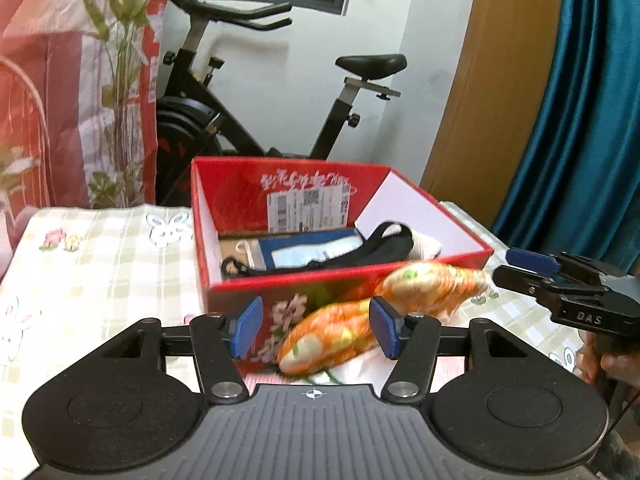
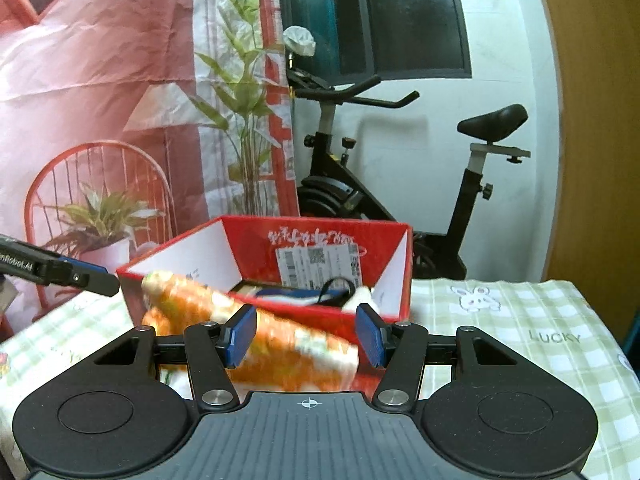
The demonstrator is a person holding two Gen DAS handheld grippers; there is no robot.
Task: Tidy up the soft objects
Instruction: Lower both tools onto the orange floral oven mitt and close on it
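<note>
An orange flowered soft bundle (image 1: 332, 336) hangs blurred in front of the red box (image 1: 280, 280), its other end (image 1: 432, 284) up at the box's near rim. My left gripper (image 1: 316, 330) is open; the bundle sits between and beyond its blue pads (image 1: 246, 328), with a clear gap on the left side. In the right wrist view the same bundle (image 2: 288, 340) stretches across in front of the red box (image 2: 320, 222), passing behind the left pad (image 2: 240, 336). My right gripper (image 2: 306, 338) is open too. Each gripper shows in the other's view: right gripper (image 1: 506, 266), left gripper (image 2: 108, 276).
Inside the box lie a black strapped item (image 1: 384, 248), a blue and white packet (image 1: 308, 252) and a white cloth (image 1: 426, 246). The table (image 1: 100, 280) wears a green checked cloth with rabbits. An exercise bike (image 1: 344, 120) stands behind, a printed backdrop (image 1: 60, 80) left, a blue curtain (image 1: 580, 120) right.
</note>
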